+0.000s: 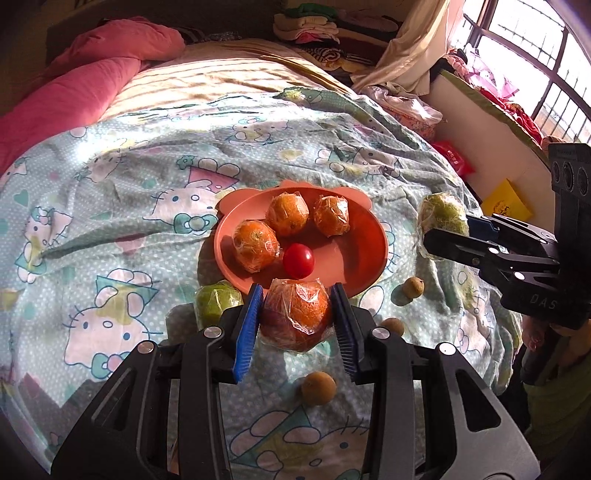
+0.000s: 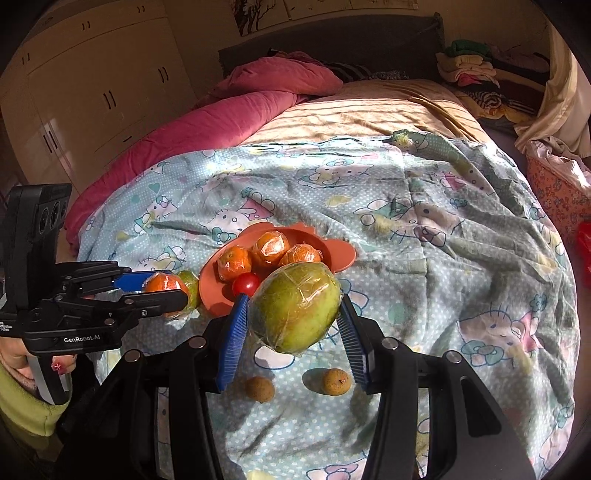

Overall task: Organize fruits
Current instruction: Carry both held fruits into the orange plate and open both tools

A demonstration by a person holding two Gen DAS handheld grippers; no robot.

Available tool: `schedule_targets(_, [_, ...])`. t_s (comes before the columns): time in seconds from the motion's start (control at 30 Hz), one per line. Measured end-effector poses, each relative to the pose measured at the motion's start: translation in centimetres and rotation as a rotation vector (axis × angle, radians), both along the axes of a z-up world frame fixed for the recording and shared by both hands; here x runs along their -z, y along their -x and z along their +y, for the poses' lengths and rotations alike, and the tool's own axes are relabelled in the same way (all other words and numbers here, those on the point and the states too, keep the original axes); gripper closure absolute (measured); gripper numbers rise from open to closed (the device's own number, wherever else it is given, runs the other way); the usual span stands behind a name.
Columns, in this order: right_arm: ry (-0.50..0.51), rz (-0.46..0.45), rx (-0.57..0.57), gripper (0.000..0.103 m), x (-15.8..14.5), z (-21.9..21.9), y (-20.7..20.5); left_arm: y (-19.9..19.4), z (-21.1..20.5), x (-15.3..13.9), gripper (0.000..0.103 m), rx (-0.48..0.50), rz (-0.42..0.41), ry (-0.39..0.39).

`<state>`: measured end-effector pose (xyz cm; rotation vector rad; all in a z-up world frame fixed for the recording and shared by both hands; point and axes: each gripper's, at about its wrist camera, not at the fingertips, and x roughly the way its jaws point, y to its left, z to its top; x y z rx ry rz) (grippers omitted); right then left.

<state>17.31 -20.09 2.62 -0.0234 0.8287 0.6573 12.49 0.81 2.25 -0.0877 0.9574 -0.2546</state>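
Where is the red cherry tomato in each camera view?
Left wrist view: the tomato sits on the near part of the plate, just beyond the wrapped orange held in the fingers.
Right wrist view: the tomato lies left of centre, at the plate's near edge, left of the held green fruit.
Shared landmark: the plate.

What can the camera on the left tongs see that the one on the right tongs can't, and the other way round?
Only the left view shows the window, a yellow packet and a third small brown fruit. Only the right view shows the cupboards and the pictures on the wall. Both show the plate with three wrapped oranges and a tomato, the left tongs gripping an orange, and the right tongs gripping a green fruit.
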Motion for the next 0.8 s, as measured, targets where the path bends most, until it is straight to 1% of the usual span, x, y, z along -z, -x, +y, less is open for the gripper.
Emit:
schedule_targets(0.4, [0.025,-0.042,-0.023,0.056,-0.7,0.8,-1.3,-1.2,1.6,-0.5,0.073,-0.049,-0.012,0.015])
schedule_targets(0.8, [0.071,-0.073,-0.055,0.056,-0.8,1.8,-2.6,-2.9,1.4,0.5,0.073,-0.06,0.005,0.013])
